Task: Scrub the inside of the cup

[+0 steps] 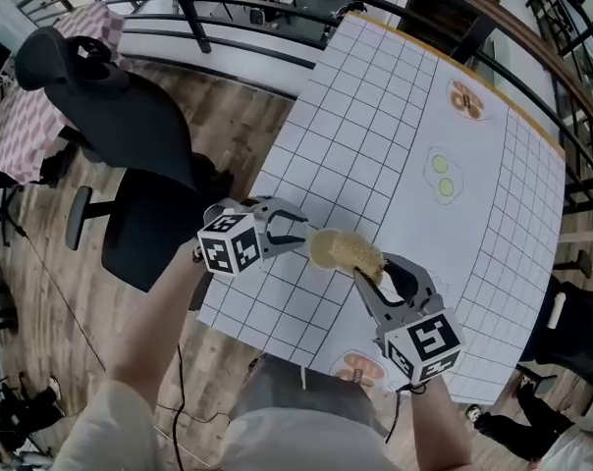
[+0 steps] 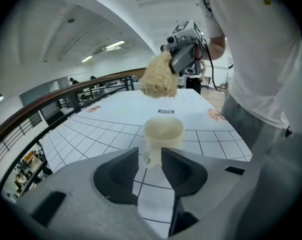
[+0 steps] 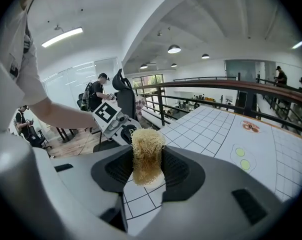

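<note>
The cup stands upright near the worktop's near edge, its handle between the left gripper's open fingers. Clamp it firmly before the right gripper, fingers gripping the scrubber, pushes inside.

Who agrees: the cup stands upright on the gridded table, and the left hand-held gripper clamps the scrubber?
Wrong gripper: the right hand-held gripper clamps the scrubber, as the right gripper view shows. The left hand-held gripper is open. The cup does stand upright on the gridded table.
</note>
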`<action>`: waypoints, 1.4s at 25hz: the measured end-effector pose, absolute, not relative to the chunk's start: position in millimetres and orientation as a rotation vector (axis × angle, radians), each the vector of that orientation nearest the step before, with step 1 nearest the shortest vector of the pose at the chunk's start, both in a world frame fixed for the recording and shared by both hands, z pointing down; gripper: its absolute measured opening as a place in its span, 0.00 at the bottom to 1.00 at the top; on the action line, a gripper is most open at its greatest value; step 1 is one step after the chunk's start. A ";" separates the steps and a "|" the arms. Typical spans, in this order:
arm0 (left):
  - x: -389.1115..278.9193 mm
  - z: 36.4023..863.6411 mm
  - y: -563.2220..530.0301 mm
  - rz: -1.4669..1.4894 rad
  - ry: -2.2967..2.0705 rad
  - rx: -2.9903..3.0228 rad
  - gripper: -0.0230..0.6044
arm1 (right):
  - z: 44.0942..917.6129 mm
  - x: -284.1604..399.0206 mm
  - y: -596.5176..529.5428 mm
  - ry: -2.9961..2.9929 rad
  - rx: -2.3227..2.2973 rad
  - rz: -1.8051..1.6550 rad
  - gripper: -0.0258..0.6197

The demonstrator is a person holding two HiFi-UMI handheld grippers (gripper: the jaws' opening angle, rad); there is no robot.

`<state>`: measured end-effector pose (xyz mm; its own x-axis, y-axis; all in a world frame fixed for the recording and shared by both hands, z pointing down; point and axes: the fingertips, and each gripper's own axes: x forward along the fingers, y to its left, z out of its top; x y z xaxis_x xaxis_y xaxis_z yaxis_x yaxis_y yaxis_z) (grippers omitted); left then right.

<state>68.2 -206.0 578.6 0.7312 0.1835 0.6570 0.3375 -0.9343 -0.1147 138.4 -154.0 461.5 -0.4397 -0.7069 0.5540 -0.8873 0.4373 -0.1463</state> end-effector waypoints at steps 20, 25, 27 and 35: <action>74.9 600.1 -189.7 -0.889 -0.230 -2.840 0.13 | 511.2 121.0 -154.2 -2.136 0.998 0.598 0.28; 74.2 598.8 -174.5 -0.866 -0.096 -2.912 0.12 | 526.4 116.7 -161.3 -1.984 0.827 0.487 0.28; 75.0 598.0 -167.9 -0.855 -0.061 -2.947 0.12 | 534.1 117.3 -165.7 -1.914 0.782 0.424 0.28; 76.4 596.4 -160.6 -0.862 0.141 -3.021 0.11 | 578.6 113.4 -175.3 -1.807 0.733 0.456 0.28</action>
